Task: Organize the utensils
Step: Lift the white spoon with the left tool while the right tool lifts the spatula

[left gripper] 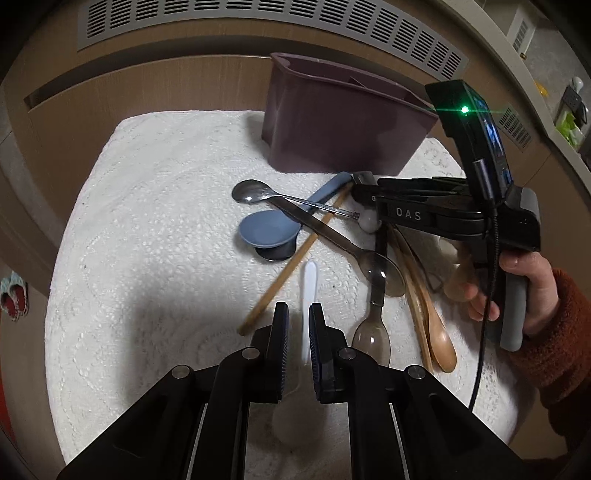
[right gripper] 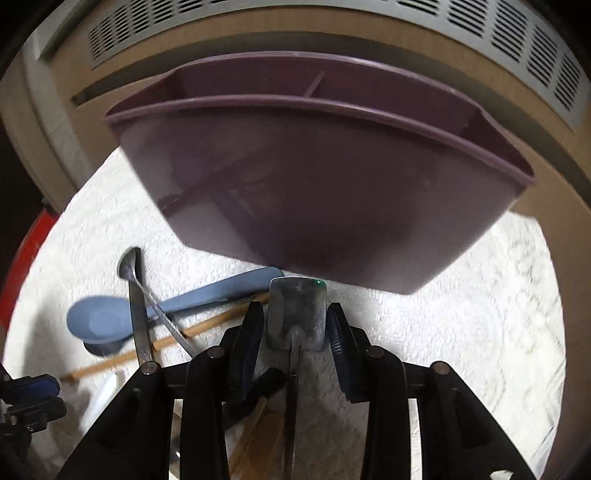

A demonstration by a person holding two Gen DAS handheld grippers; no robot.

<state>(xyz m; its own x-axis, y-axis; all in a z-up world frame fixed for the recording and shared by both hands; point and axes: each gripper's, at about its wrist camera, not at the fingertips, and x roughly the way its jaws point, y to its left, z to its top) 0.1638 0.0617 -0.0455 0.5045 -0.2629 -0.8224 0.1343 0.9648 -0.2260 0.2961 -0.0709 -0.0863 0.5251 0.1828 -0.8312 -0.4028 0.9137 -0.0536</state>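
Note:
A purple divided utensil holder (left gripper: 340, 122) stands at the back of a white lace cloth (left gripper: 147, 221); it also fills the right wrist view (right gripper: 314, 177). In front of it lies a heap of utensils: a blue ladle spoon (left gripper: 269, 229), a steel spoon (left gripper: 251, 192), a wooden chopstick (left gripper: 291, 266), smoky plastic spoons (left gripper: 380, 273) and wooden spoons (left gripper: 439, 336). My left gripper (left gripper: 299, 332) is closed on the handle of a white plastic spoon (left gripper: 308, 280). My right gripper (right gripper: 295, 325) is shut on the flat end of a metal utensil (right gripper: 297, 314), just before the holder.
A brown cabinet front with a grey vent grille (left gripper: 258, 22) rises behind the cloth. The right hand-held gripper and the hand on it (left gripper: 517, 258) reach over the heap from the right. A counter with small items (left gripper: 569, 110) is at far right.

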